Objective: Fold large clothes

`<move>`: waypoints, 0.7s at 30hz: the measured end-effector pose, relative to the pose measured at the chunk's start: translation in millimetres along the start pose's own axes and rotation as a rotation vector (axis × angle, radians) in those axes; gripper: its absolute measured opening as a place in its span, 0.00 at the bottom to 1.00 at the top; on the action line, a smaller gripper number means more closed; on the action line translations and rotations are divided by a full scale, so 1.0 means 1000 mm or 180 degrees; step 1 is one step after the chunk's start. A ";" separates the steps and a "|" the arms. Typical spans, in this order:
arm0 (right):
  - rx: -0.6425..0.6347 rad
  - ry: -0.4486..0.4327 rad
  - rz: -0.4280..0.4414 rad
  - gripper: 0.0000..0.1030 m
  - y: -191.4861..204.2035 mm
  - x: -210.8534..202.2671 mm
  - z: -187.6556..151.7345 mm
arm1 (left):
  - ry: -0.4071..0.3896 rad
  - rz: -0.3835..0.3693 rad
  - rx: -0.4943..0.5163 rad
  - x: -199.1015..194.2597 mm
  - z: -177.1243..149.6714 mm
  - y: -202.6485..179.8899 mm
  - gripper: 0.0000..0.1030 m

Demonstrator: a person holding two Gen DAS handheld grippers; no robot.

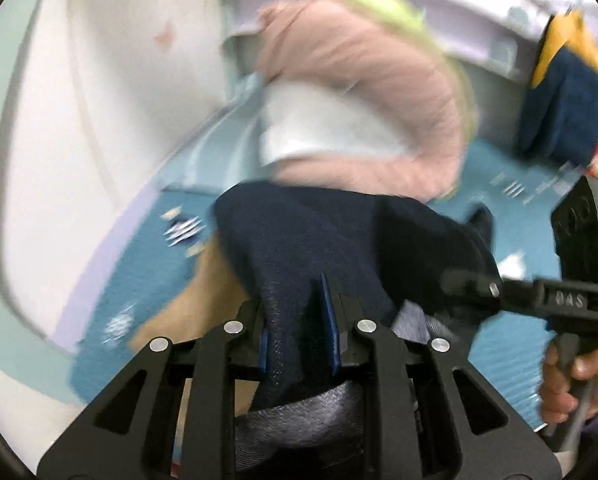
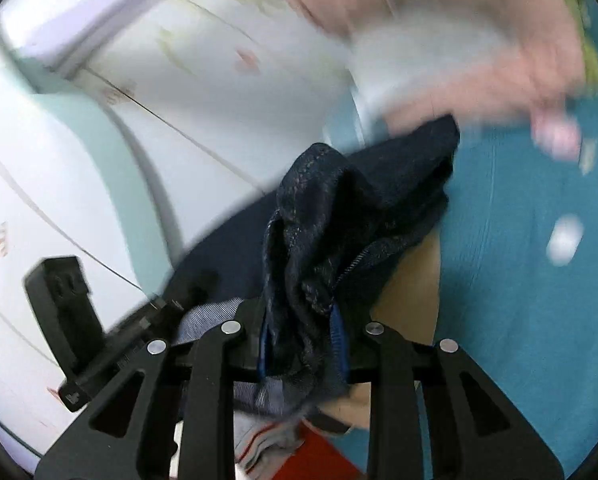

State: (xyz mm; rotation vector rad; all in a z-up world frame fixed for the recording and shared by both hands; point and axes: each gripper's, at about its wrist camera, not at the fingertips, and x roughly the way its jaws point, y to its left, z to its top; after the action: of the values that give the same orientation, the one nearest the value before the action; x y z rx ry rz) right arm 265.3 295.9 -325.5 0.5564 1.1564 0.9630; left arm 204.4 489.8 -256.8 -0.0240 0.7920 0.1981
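A dark navy garment [image 1: 319,248] hangs bunched between both grippers above the blue bed surface [image 1: 147,264]. My left gripper [image 1: 299,320] is shut on a fold of it, the cloth running between the blue pads [image 1: 326,312]. My right gripper [image 2: 303,340] is shut on another bunched part of the same garment [image 2: 339,208]. The right gripper also shows in the left wrist view [image 1: 475,284], gripping the cloth at the right. The left gripper's body shows in the right wrist view [image 2: 67,320] at the lower left. Both views are motion-blurred.
A pink and white garment pile [image 1: 363,92] with a yellow-green piece lies behind the navy cloth. A navy and yellow garment [image 1: 563,92] hangs at the far right. A tan item [image 1: 203,292] lies on the bed under the cloth. White wall panels [image 1: 59,120] stand at the left.
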 end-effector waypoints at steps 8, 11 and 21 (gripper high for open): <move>0.0270 0.0791 -0.0597 0.43 -0.060 0.086 -0.054 | 0.0503 0.0572 -0.0658 0.088 -0.091 0.071 0.21; 0.0235 0.0803 -0.0662 0.47 -0.059 0.087 -0.050 | 0.0409 0.0574 -0.0584 0.089 -0.091 0.070 0.22; 0.0063 0.0707 -0.0783 0.54 -0.030 0.065 -0.059 | 0.0417 0.0806 -0.0919 0.072 -0.093 0.085 0.68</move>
State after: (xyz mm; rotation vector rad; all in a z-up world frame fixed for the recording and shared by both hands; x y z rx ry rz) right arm 226.4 330.6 -401.8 0.3181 1.3985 0.8151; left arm 172.2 576.4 -368.7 -0.2117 0.8910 0.5546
